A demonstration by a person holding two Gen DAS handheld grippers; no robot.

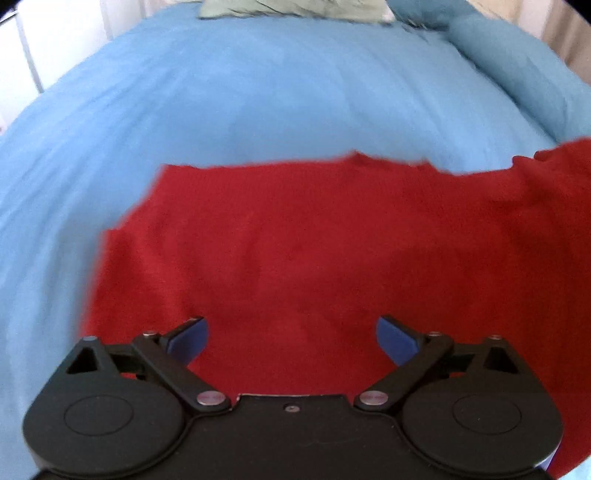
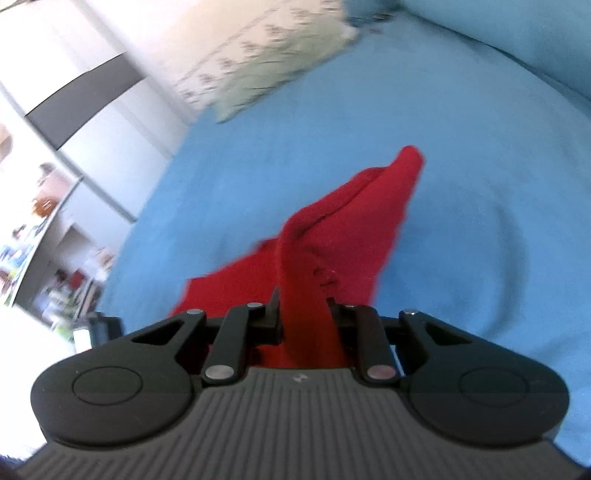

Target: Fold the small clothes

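A red knit garment [image 1: 303,236] lies spread on a blue bedspread [image 1: 258,92]. My left gripper [image 1: 291,339] hovers over its near part, wide open and empty, blue pads [image 1: 190,341] apart. In the right wrist view my right gripper [image 2: 304,314] is shut on a bunched fold of the same red garment [image 2: 351,229], which rises from the blue bedspread [image 2: 461,184] into the jaws. The image is motion-blurred.
A pale green patterned pillow [image 1: 295,9] lies at the bed's far end and shows in the right wrist view [image 2: 266,62]. A blue bolster [image 1: 517,74] runs along the right side. Cupboards and a cluttered shelf [image 2: 44,229] stand beyond the bed's left edge.
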